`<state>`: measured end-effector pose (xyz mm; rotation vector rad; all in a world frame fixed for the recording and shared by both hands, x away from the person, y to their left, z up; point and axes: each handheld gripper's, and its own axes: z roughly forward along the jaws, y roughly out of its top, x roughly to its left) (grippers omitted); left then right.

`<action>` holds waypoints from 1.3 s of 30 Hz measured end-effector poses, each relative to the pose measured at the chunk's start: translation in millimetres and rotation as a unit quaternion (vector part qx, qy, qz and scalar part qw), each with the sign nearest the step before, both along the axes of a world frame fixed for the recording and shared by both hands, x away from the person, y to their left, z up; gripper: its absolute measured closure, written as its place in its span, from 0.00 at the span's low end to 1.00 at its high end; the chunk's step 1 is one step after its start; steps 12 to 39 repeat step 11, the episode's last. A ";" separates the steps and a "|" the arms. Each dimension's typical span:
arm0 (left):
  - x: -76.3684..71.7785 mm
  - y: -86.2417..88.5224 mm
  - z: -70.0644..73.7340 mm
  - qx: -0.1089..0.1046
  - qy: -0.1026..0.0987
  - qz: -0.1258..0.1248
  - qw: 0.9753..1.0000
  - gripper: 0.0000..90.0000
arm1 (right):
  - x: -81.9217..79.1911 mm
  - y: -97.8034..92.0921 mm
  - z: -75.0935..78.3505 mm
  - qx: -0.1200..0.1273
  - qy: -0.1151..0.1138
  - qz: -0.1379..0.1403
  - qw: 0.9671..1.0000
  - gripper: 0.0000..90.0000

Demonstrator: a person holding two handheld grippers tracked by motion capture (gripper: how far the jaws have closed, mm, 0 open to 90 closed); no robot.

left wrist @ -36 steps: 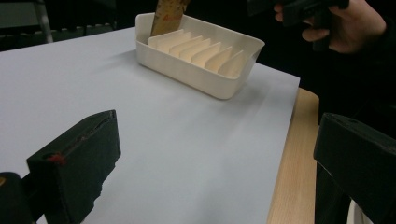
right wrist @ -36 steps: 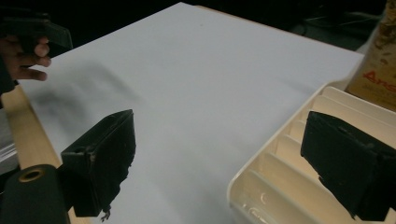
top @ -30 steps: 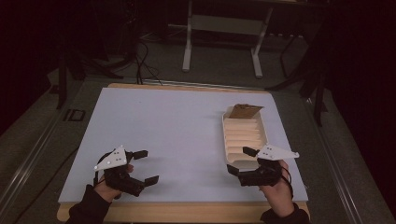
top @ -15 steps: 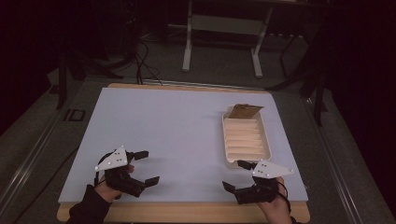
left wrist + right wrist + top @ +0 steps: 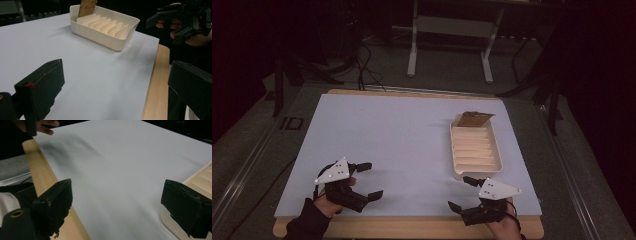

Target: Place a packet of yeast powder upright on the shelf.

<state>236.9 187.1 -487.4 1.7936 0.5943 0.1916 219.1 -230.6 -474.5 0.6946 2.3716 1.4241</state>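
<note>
1. While both hands rest at the near edge of the table (image 5: 412, 227), the left gripper (image 5: 362, 181) and the right gripper (image 5: 464, 195) hang just above the pale blue mat (image 5: 382, 140) with their jaws spread wide apart and nothing between them, a stance that reads as waiting rather than working.

2. Nearest the right gripper sits the white ribbed tray (image 5: 475, 150), square to the mat's right side and just beyond that gripper's far jaw; its placement there probably keeps it within easy reach of the right hand, well apart from the left.

3. Inside the tray, a row of low dividers runs across its width, forming narrow slots that look meant to hold flat things upright; all but the far slot appear empty.

4. At the tray's far end, a brown card-like piece (image 5: 474, 119) leans upright against the back wall, seemingly held tilted by the last divider; what it is cannot be told from these views.

5. From the left gripper view, the tray (image 5: 105, 31) stands across open mat with the other gripper (image 5: 185, 20) raised beside it, and the brown piece (image 5: 87, 6) rises above the rim.

6. From the right gripper view, one corner of the tray (image 5: 200, 178) lies close behind the right-hand jaw, suggesting the tray is the likely next thing to be reached for, though no grasp has begun.
</note>
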 end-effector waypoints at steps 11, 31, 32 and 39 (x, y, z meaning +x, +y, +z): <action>0.2 -0.7 -0.6 0.001 0.001 -0.002 1.000 0.02 | 2.7 -1.5 -2.8 -0.006 -0.004 0.002 1.000 0.11; 0.2 -0.7 -0.6 0.001 0.001 -0.002 1.000 0.02 | 2.7 -1.5 -2.8 -0.006 -0.004 0.002 1.000 0.11; 0.2 -0.7 -0.6 0.001 0.001 -0.002 1.000 0.02 | 2.7 -1.5 -2.8 -0.006 -0.004 0.002 1.000 0.11; 0.2 -0.7 -0.6 0.001 0.001 -0.002 1.000 0.02 | 2.7 -1.5 -2.8 -0.006 -0.004 0.002 1.000 0.11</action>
